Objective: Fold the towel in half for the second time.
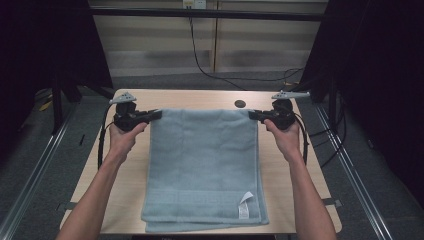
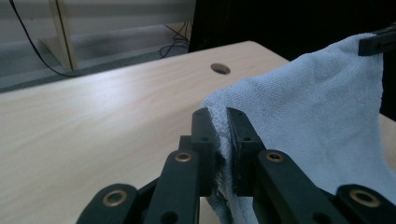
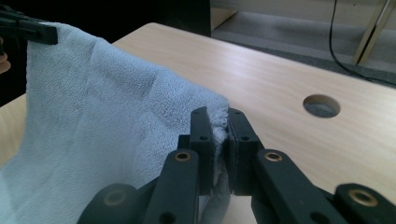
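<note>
The left hand-held gripper point(image 1: 159, 114) pinches the far left corner of the blue towel point(image 1: 205, 165), and the right hand-held gripper point(image 1: 251, 115) pinches the far right corner; that edge is lifted, the near part lies on the table point(image 1: 125, 170)

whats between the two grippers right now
The far edge of the light blue towel spans the stretch: the left gripper pinches one far corner, the right gripper the other. The high view shows this.
</note>
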A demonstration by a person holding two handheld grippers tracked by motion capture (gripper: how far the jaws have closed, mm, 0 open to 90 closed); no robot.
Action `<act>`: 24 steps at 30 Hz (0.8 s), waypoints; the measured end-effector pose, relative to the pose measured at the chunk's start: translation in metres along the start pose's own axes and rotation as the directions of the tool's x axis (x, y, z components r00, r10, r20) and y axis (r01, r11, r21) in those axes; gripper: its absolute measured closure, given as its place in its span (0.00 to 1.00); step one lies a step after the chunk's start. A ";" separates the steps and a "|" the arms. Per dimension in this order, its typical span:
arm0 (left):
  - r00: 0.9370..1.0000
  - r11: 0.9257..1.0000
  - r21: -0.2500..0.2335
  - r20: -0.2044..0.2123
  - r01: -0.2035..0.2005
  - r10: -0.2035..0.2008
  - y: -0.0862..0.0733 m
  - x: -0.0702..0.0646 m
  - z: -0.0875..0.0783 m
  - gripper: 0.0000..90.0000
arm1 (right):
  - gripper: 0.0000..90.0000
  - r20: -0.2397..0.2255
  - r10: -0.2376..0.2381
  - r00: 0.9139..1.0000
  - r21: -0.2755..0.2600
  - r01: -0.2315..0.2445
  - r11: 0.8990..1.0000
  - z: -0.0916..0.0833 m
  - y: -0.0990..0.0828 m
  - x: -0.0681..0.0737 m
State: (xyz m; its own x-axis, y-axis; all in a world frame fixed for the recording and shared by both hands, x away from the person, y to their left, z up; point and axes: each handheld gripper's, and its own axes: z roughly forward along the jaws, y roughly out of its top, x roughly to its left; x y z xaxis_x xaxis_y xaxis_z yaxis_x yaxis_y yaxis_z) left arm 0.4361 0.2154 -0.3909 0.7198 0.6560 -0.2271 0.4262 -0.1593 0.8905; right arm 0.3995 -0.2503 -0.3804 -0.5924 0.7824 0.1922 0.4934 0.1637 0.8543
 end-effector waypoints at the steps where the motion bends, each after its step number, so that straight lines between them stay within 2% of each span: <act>1: 1.000 1.000 -0.007 0.002 0.001 -0.001 0.005 0.001 0.000 0.92 | 0.92 0.010 -0.007 1.000 -0.003 0.007 1.000 -0.001 0.004 -0.001; 3: 0.999 0.998 -0.054 0.019 0.029 -0.028 0.014 0.003 -0.002 0.92 | 0.92 0.022 -0.011 1.000 -0.012 0.012 1.000 -0.003 0.013 -0.002; 5: 0.999 0.996 -0.082 0.023 0.039 -0.037 0.024 0.005 -0.004 0.92 | 0.92 0.044 -0.019 0.999 -0.012 0.020 1.000 -0.004 0.022 -0.002; 8: 1.000 0.997 -0.075 0.005 0.000 0.000 0.033 0.000 -0.004 0.92 | 0.92 0.055 -0.023 0.998 -0.029 0.025 0.999 -0.008 0.033 -0.003; 11: 1.000 0.997 -0.075 0.011 -0.018 0.019 0.032 -0.002 -0.006 0.92 | 0.92 0.059 -0.030 0.998 -0.050 0.033 0.998 -0.011 0.038 -0.002; 14: 0.999 0.997 -0.061 0.016 -0.044 0.045 0.022 -0.006 -0.010 0.92 | 0.92 0.049 -0.029 0.998 -0.051 0.031 0.998 -0.013 0.030 0.002; 16: 0.997 0.996 -0.063 0.041 -0.062 0.064 0.014 -0.011 -0.015 0.92 | 0.92 0.042 -0.034 0.999 -0.041 0.036 0.999 -0.015 0.021 0.005; 21: 0.993 0.992 -0.065 0.048 -0.107 0.111 -0.001 -0.022 -0.030 0.92 | 0.92 0.004 -0.030 1.000 -0.059 0.030 0.998 -0.027 -0.002 0.015; 24: 0.992 0.992 -0.053 0.044 -0.118 0.120 -0.013 -0.023 -0.035 0.92 | 0.92 -0.013 -0.032 0.999 -0.066 0.031 0.997 -0.036 -0.011 0.020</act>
State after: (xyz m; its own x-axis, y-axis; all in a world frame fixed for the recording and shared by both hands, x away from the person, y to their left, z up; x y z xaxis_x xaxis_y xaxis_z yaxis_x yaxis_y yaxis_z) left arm 0.3944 0.2282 -0.3827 0.7889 0.5993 -0.1357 0.3091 -0.1962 0.9306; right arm 0.3595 -0.2575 -0.3685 -0.6157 0.7692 0.1711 0.4317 0.1477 0.8898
